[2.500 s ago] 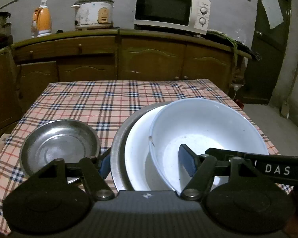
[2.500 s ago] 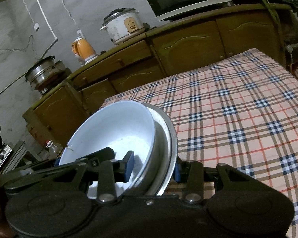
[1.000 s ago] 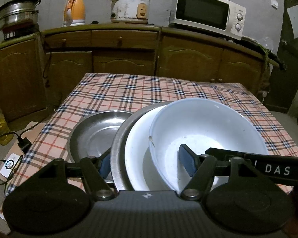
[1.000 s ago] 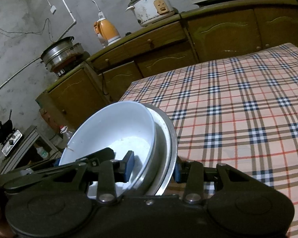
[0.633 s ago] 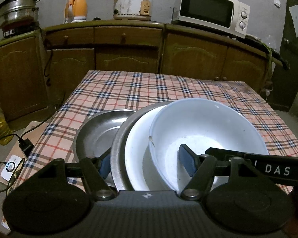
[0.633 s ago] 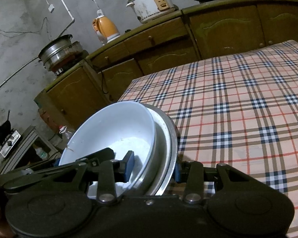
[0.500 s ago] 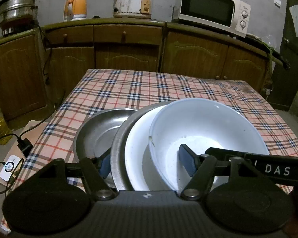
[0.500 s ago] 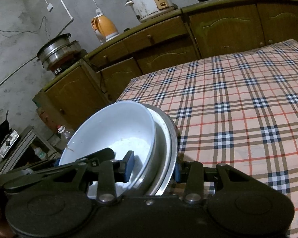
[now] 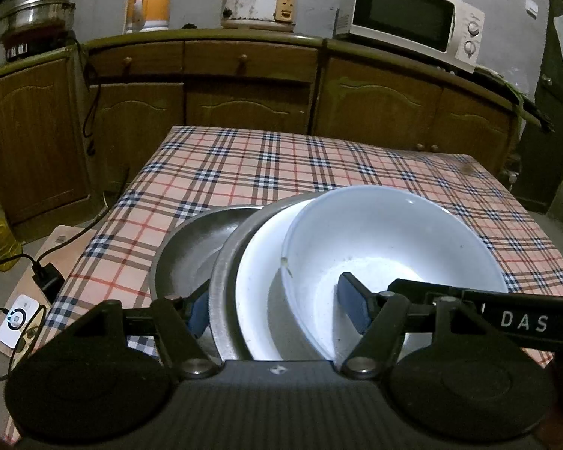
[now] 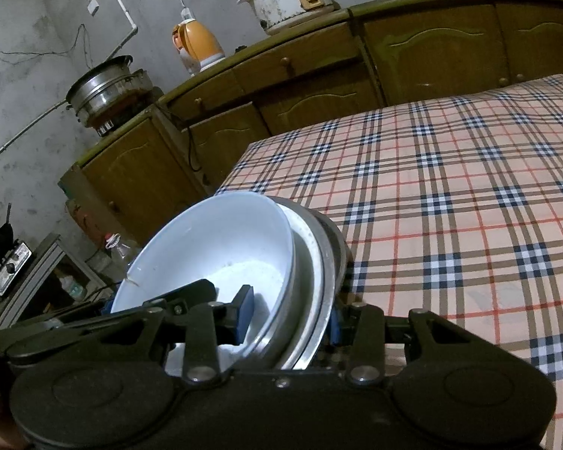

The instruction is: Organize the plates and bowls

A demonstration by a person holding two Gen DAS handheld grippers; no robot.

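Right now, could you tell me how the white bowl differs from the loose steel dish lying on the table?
The white bowl is glossy white; the steel dish is dull grey metal. The white bowl is held up, tilted, nested in a stack that both tools clamp; the steel dish lies flat on the checked tablecloth, ungripped. The bowl's walls look steeper. Both are round and empty.

Two close wrist views, shared stack [image 9: 356,247]

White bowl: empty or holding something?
Empty. The white bowl shows a bare inside, apart from the right gripper fingertip reaching in.
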